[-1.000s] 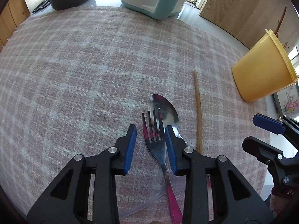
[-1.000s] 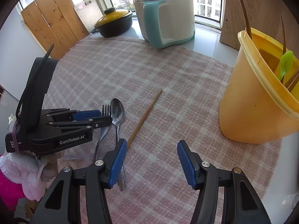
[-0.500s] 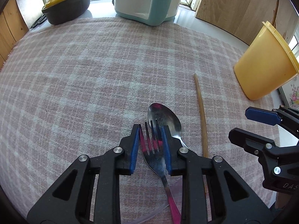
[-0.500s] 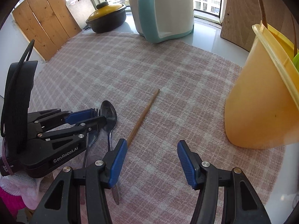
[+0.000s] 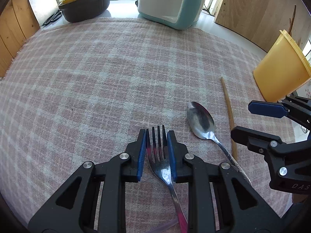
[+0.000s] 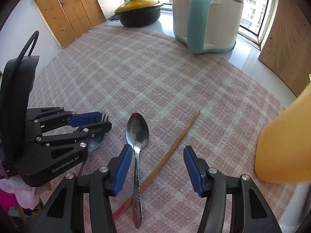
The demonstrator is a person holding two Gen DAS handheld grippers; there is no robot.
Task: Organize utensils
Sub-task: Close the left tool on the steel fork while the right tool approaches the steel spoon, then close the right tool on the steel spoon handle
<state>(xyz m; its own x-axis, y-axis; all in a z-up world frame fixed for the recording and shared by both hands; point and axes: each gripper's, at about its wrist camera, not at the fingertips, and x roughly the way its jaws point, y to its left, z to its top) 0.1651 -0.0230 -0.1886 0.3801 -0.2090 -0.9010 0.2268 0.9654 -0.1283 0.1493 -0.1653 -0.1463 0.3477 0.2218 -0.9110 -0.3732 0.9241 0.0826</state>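
Left wrist view puts the fork (image 5: 158, 155) right between the blue pads (image 5: 141, 153) of the left gripper (image 5: 156, 136), its tines pointing forward past the fingertips and its handle running back under the tool toward the lower edge. The jaws stand narrow and close against the fork's head on both sides — it looks pinched, though whether it is lifted clear of the checked cloth (image 5: 97, 77) I cannot tell.

Just to the right lies the spoon (image 5: 202, 122), bowl forward, its long axis roughly parallel to the fork; beside it lies a wooden chopstick (image 5: 228, 112), angled a little away. In the right wrist view the spoon (image 6: 137, 136) has its handle running back between the fingers of the right gripper (image 6: 158, 167), close by the left-hand pad, and the chopstick (image 6: 175, 147) crosses diagonally under the same gap. That gripper is spread wide and holds nothing; it is the nearer one to both items.

The yellow tub (image 5: 279, 71) stands well off to the right, beyond the chopstick — my guess is it is the destination. In the right wrist view its rim is cut off, so its contents are hidden. The fork's handle end is also out of frame.
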